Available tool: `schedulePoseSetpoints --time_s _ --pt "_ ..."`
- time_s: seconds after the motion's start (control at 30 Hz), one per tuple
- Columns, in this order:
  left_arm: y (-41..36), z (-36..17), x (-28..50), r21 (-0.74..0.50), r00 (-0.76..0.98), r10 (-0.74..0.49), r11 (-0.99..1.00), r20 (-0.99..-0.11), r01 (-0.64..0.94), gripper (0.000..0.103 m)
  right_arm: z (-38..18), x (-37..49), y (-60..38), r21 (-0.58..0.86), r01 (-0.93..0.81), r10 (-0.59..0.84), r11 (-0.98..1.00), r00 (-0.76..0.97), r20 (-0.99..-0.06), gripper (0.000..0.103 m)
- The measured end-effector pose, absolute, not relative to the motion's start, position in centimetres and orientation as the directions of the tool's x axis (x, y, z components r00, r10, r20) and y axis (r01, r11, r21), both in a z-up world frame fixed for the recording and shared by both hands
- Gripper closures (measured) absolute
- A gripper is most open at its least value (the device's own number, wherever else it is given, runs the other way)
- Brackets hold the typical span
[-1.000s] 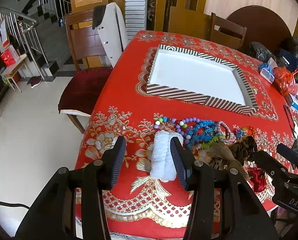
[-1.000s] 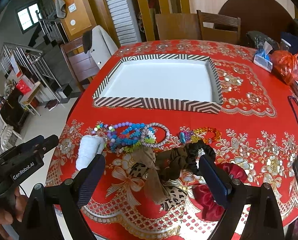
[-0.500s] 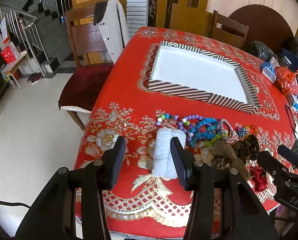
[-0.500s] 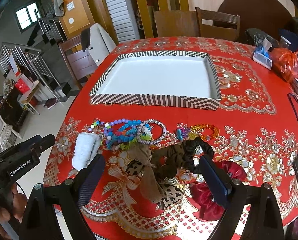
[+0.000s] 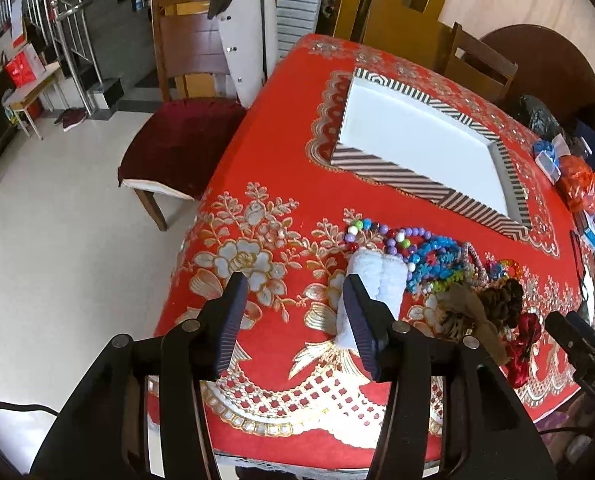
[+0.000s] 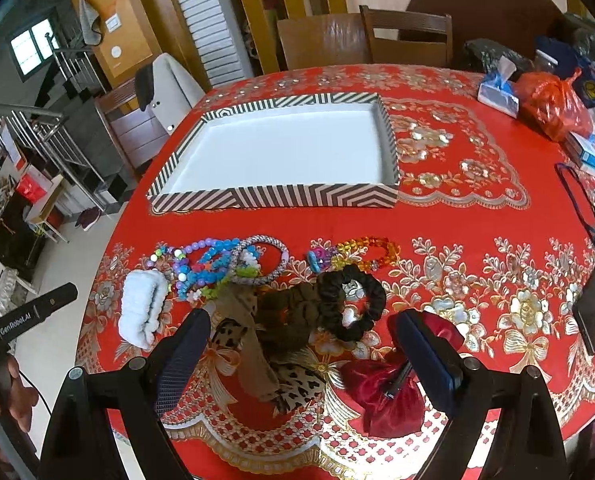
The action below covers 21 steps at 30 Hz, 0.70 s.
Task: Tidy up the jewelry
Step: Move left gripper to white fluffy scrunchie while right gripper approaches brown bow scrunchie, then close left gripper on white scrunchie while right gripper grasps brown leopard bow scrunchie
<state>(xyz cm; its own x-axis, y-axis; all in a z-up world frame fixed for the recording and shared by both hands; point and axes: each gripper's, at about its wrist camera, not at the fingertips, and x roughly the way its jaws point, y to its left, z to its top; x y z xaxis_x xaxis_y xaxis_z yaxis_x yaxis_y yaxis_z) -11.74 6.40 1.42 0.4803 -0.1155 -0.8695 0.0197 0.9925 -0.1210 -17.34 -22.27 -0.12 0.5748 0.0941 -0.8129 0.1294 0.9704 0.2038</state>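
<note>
Left gripper [image 5: 293,316] fingers opening above red desk [image 5: 281,184], white scrunchie [image 5: 371,292] beside, perhaps touching, right gripper [image 6: 301,344] fingers apart over scrunchie pile [image 6: 305,320]

We see bright, even daylight, soft shadows, slight glare on the white floor [image 5: 57,240]. Strong fisheye bending, dark corners. Mostly sharp; far edges a bit soft.

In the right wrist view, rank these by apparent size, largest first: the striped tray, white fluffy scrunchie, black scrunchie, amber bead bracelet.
1. striped tray, by far the largest.
2. black scrunchie and white fluffy scrunchie: they look alike in size, so I will not rank them.
3. amber bead bracelet, smallest, though it lies farther from the camera.
</note>
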Motion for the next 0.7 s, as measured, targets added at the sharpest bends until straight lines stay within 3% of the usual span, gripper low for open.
schedulePoseSetpoints --time_s 0.7 --pt "4.0 0.9 -11.9 -0.107 0.464 -0.134 0.991 -0.876 0.084 0.05 -0.9 -18.3 -23.2 0.21 0.141 0.1 0.968 0.547 -0.831 0.01"
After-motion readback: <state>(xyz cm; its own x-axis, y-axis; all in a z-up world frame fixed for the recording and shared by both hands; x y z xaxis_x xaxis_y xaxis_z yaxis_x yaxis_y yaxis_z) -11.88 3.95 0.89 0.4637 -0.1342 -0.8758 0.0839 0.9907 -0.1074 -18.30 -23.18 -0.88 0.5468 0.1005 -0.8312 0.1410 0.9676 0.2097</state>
